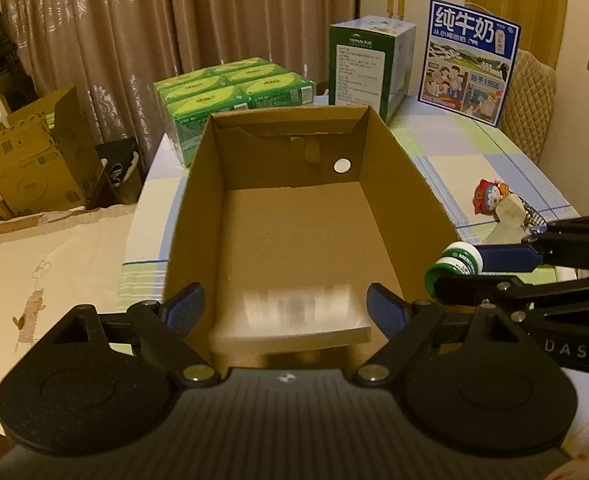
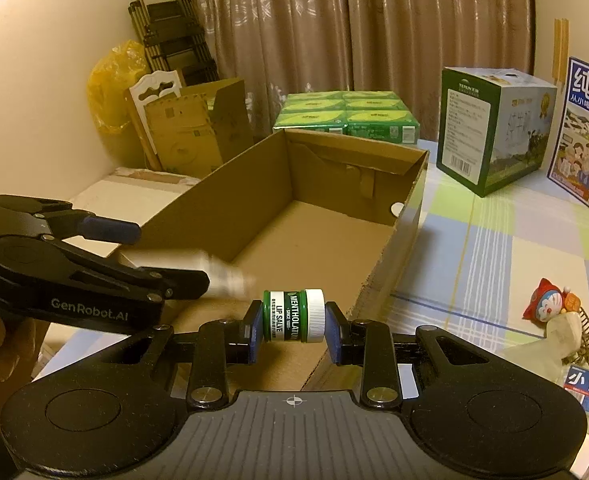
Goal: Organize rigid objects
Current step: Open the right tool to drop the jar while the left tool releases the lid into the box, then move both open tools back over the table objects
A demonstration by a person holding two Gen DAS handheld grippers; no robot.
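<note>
In right gripper: "MENTHOLATUM LIP SALVE" jar.

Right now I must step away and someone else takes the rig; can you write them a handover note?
Left gripper: open, over the near end of the cardboard box, a blurred flat pale box between its fingers, apparently just let go.
Right gripper: shut on the lip salve jar, held sideways by the box's right wall.
Done: nothing clearly settled in the box yet.
Left: put the jar in; the cat figurine and other items wait on the table.
</note>
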